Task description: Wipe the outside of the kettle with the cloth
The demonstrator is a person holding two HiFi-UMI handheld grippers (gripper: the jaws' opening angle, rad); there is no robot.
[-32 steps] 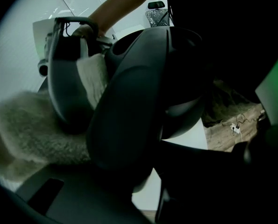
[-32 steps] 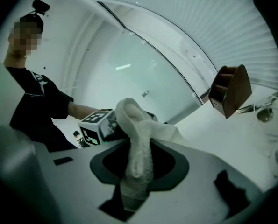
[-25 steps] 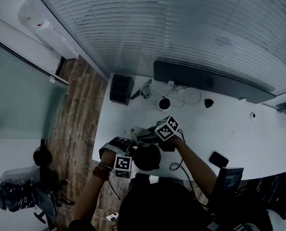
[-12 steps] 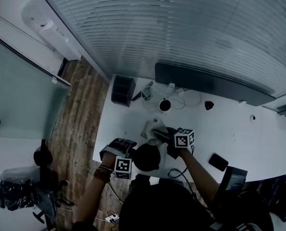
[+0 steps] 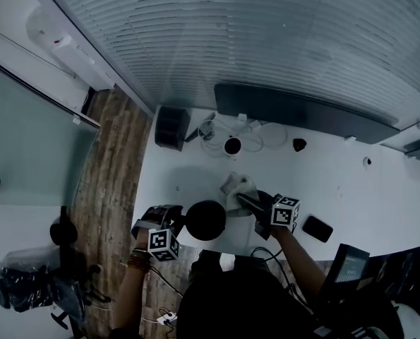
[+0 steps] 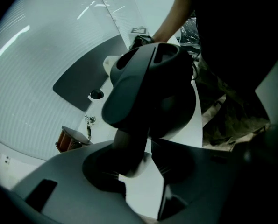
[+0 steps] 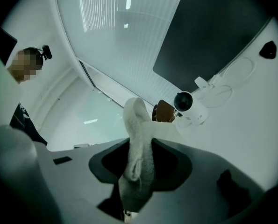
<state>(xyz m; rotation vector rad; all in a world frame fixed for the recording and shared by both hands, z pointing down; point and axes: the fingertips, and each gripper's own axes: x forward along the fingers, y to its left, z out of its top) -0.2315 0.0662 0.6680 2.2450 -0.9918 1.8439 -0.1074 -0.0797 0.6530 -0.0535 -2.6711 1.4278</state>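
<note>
The black kettle (image 5: 206, 219) stands near the white table's (image 5: 351, 196) front edge. My left gripper (image 5: 176, 219) is at its left side. In the left gripper view the kettle's handle (image 6: 143, 78) runs down between the jaws of the left gripper (image 6: 146, 164); they have just been opening, and a strip of table shows beside the handle. My right gripper (image 5: 245, 200) reaches in level from the kettle's right and is shut on the pale cloth (image 5: 238, 187). The cloth (image 7: 138, 143) stands up out of the right gripper (image 7: 139, 160), folded, and lies just right of the kettle.
A long dark panel (image 5: 301, 111) runs along the table's back. In front of it are a small white camera (image 5: 232, 145) with cables and a small black object (image 5: 299, 145). A black box (image 5: 171, 127) sits at the back left corner, a phone (image 5: 317, 229) near the front right.
My right gripper has swung to the right with the cloth, from over the kettle's left to its right side. The left gripper has rolled at the handle and its jaws have widened.
</note>
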